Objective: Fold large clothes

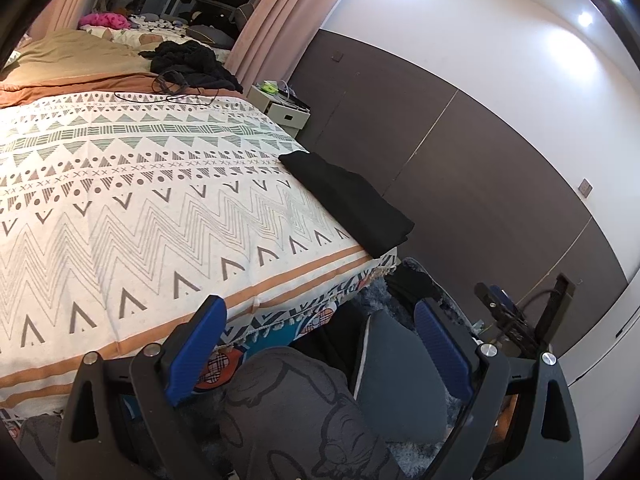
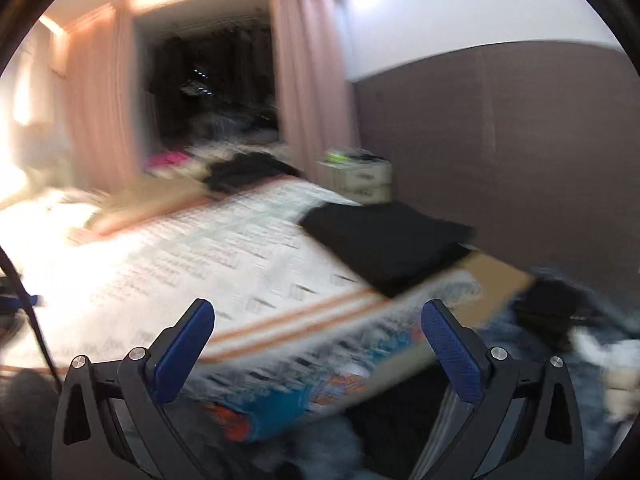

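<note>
Left wrist view: folded black garment (image 1: 348,200) on patterned bedspread (image 1: 140,208), nightstand (image 1: 282,110) behind.

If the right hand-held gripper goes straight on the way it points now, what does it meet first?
Probably the patterned bedspread near the foot of the bed; the right hand-held gripper is open and empty. The picture is blurred, so depth is uncertain.

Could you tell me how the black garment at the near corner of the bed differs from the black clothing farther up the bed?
The near black garment is folded into a flat, neat rectangle; the far black clothing lies in a crumpled heap. The folded one rests on the patterned white bedspread at the bed's edge; the heap lies on tan bedding beside the pink curtain. Both are black fabric.
</note>
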Demonstrator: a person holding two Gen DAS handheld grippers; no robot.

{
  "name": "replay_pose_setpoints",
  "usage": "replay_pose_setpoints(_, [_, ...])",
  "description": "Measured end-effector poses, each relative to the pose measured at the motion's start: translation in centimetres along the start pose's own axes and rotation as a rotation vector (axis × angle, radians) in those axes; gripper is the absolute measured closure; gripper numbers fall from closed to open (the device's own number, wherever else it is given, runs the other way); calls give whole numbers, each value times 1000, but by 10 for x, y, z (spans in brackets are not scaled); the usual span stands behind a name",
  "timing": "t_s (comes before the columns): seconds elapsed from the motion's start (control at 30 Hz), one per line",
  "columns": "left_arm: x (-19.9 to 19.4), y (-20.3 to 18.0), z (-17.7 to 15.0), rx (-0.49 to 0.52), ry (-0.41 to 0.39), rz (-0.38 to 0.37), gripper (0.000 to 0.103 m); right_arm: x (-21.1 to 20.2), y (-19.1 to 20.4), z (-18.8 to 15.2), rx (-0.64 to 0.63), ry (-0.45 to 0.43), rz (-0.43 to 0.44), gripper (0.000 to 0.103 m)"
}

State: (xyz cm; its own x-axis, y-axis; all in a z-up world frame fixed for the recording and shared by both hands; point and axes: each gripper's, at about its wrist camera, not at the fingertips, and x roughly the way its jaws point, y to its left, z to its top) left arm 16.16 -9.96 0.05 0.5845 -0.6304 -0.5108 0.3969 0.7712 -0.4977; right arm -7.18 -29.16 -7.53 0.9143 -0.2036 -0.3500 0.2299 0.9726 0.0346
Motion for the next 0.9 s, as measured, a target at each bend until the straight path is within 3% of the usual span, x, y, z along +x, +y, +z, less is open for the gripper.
replay_pose_setpoints(0.03, [-2,0,-1,5,-6,15,6,1,5,1,-13,21,-44,0])
replay_pose_setpoints(0.07, [-5,-1,-1,13,-14,22,6,3,9,1,-18,43,-30,0])
replay_pose_setpoints(0.13, [-12,-3,-3,41,-29,60,6,2,16,4,2,54,60,0])
replay_pose_setpoints(0.47, [-47,-8,-20,164,-98,296,6,-21,49,5,-9,74,254,0])
replay_pose_setpoints(0.63, [-65,-3,-31,174,-147,368,6,-50,48,-12,-38,26,226,0])
replay_pose_setpoints(0.9, [-103,-10,-48,233,-277,460,6,-46,50,-22,-12,50,296,0])
